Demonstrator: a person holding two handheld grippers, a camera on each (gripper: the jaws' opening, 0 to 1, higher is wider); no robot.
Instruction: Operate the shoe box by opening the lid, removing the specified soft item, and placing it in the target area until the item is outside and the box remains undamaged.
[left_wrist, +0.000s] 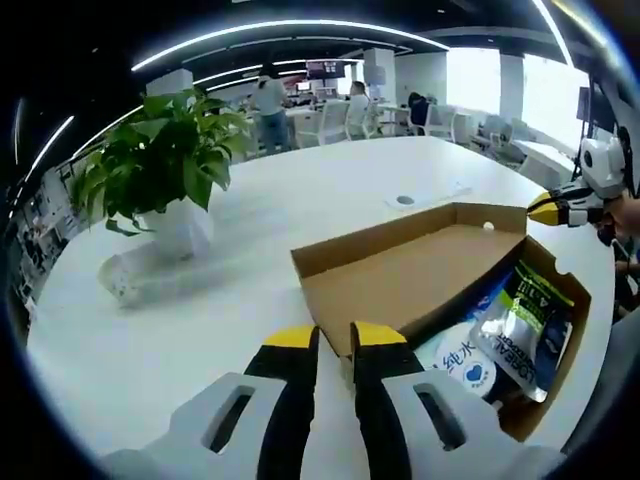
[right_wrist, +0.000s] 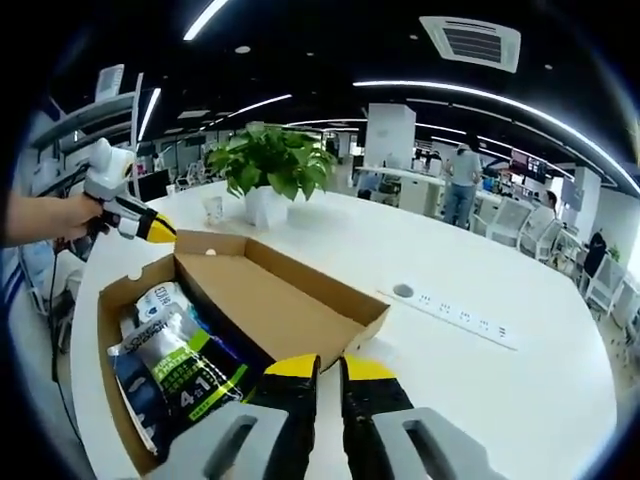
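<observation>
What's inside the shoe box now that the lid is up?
Inside the shoe box lie soft packets: a silver and green pouch, with a white and blue wipes pack beside it. Whatever sits beneath them is covered; the lid hides nothing of the contents here.

The right gripper (right_wrist: 318, 372) rises from the bottom of the right gripper view, its two yellow-tipped black jaws nearly together with only a narrow gap between them and nothing gripped. The tips sit just beside the near corner of the raised brown cardboard lid (right_wrist: 285, 300) of the open brown cardboard shoe box (right_wrist: 118, 400). The box lies on the round white table (right_wrist: 520, 400) near its left edge. Inside it lie soft plastic packets (right_wrist: 175, 375), green, silver and blue. The left gripper (right_wrist: 158, 228), held by a hand (right_wrist: 60, 218), touches the far corner of the box. A green leafy plant in a white pot (right_wrist: 268, 175) stands at the table's far edge. A white power strip (right_wrist: 455, 312) lies toward the right side of the table.
</observation>
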